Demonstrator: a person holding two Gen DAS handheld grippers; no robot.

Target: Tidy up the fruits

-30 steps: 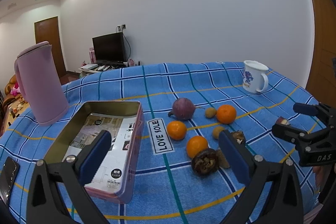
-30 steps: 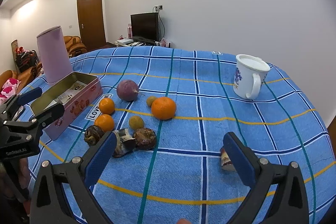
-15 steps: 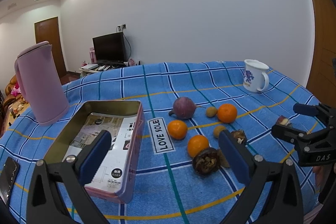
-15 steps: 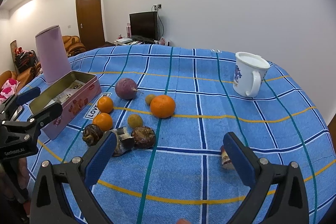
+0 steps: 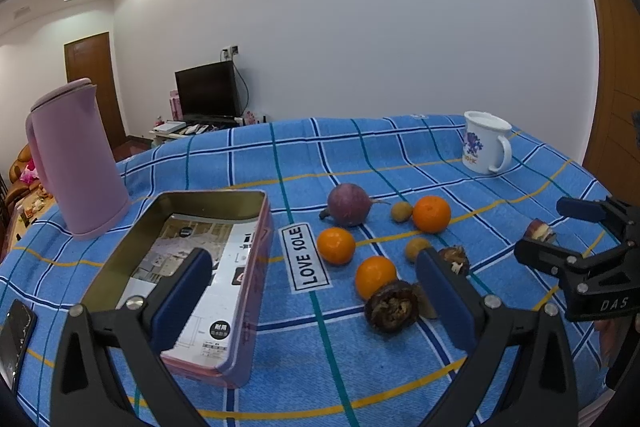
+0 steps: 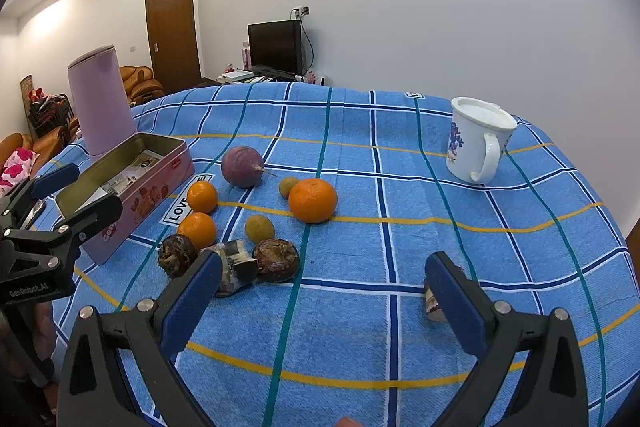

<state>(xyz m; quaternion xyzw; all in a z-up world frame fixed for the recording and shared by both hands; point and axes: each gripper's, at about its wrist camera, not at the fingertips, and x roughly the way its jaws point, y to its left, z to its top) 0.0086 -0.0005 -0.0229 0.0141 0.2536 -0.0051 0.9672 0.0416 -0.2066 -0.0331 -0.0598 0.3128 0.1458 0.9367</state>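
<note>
Over the last second almost nothing has changed: the fruit sits slightly lower and to the right in the left wrist view, a sign that the left gripper (image 5: 312,283) has drifted a touch, and no fruit has been moved. Both it and the right gripper (image 6: 324,291) hover above the tabletop (image 6: 400,187) with jaws wide and empty. The fruit lies loose on the blue checked cloth: three oranges (image 6: 313,200), a purple round fruit (image 6: 242,167), two small yellowish ones (image 6: 259,228) and several dark brown shrivelled pieces (image 6: 276,259), with one stray piece (image 6: 430,301) just beside the right gripper's right finger. The open pink tin (image 5: 192,267), holding only a leaflet, stands left of the cluster and looks like the likely destination. Sorting has apparently not begun; a first pick is still to come.
</note>
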